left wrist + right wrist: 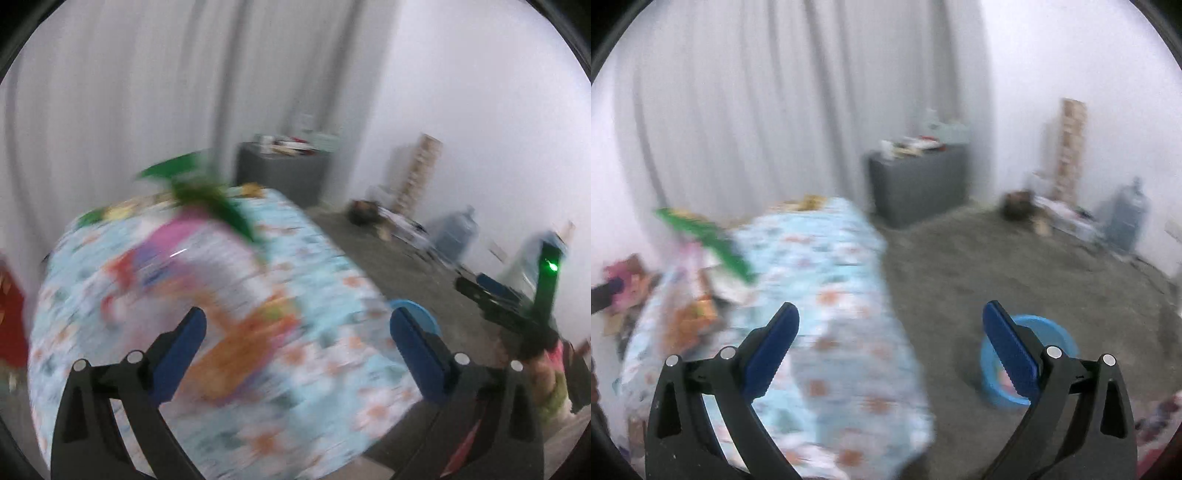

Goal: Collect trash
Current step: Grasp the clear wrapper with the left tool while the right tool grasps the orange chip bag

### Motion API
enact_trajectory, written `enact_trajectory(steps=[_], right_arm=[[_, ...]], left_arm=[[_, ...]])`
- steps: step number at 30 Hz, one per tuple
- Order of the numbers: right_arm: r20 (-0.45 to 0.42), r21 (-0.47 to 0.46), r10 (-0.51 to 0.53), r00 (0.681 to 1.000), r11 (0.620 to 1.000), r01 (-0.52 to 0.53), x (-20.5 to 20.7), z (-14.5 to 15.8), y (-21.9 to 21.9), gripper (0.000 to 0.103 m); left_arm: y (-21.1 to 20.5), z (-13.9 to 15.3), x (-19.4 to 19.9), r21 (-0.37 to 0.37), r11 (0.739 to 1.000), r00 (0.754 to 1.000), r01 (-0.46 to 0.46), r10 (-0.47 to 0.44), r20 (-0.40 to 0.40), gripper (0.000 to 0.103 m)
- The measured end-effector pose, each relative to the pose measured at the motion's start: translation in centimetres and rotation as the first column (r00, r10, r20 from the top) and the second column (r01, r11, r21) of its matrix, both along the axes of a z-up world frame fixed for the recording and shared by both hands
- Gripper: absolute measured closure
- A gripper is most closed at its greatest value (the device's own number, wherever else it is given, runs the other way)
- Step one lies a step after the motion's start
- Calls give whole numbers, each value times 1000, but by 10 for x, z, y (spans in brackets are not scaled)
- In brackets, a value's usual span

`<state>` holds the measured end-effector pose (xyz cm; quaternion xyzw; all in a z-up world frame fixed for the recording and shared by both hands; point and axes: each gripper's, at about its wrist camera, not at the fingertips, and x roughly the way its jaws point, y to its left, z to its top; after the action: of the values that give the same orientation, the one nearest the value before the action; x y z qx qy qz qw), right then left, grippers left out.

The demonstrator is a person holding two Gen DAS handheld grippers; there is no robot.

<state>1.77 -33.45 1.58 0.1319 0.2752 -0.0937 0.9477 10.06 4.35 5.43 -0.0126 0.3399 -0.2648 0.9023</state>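
Observation:
Everything is smeared by motion. A table under a light-blue flowered cloth [332, 266] carries trash: a green wrapper [207, 192], a pink one [177, 229] and an orange packet [251, 332]. My left gripper [297, 314] hangs open above the cloth with nothing between its blue pads. The right gripper's black body [517, 306], with a green light, shows at the right of that view. In the right wrist view my right gripper [891, 308] is open and empty over the table's edge [849, 295]. A blue bin [1041, 332] stands on the carpet behind its right finger. The green wrapper [713, 240] and orange packet [687, 321] lie on the table's left side.
A grey cabinet [916, 181] with clutter on top stands against the white curtain. By the right wall are a tall stack of wooden blocks [1071, 144], water jugs [1126, 214] and loose items. Colourful packets [628, 280] lie left of the table. Grey carpet [997, 266] spreads to the right.

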Motion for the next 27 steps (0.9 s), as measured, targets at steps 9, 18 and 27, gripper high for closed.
enact_trajectory(steps=[9, 18, 27], right_arm=[[-102, 331, 263, 959, 919, -217, 66, -23, 80, 29], [-75, 336, 337, 939, 895, -294, 104, -7, 111, 47], [-105, 350, 380, 919, 879, -324, 118, -15, 123, 48]], left_arm=[[69, -56, -5, 69, 985, 987, -158, 159, -10, 5], [55, -95, 46, 56, 980, 980, -193, 195, -43, 6], [42, -121, 64, 138, 969, 976, -203, 211, -49, 31]])
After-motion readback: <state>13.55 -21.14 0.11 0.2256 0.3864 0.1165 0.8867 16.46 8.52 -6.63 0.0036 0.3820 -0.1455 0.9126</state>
